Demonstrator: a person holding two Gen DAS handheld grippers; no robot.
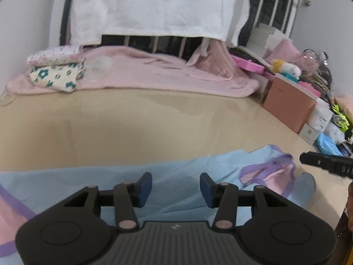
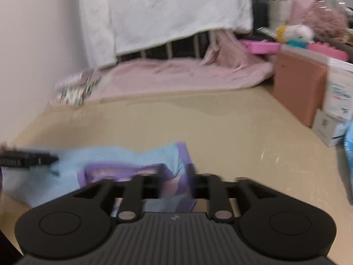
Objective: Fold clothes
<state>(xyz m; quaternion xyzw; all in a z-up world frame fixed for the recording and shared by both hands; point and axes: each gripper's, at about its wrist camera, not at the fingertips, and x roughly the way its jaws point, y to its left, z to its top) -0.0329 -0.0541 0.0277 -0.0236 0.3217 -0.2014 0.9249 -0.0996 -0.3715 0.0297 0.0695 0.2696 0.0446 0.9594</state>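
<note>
A light blue garment (image 1: 176, 172) with purple trim and a pink inner side lies spread across the near part of the tan table (image 1: 154, 123). The left gripper (image 1: 175, 190) hovers just over its blue middle, jaws wide apart with nothing between the blue pads (image 1: 144, 188); whether the pads touch the cloth is unclear. The right gripper (image 2: 176, 176) sits at the garment's right end, where the purple-edged opening (image 2: 123, 172) lies. Its fingers are blurred and appear drawn close around a purple edge of the cloth, but the blur hides whether they actually pinch it. Both tools point forward, level and low over the table, side by side; each shows as a black tip at the edge of the other's view. Farther back lie a pink blanket (image 1: 154, 72) and folded floral clothes (image 1: 57, 70), with boxes (image 1: 291, 103) along the right.
</note>
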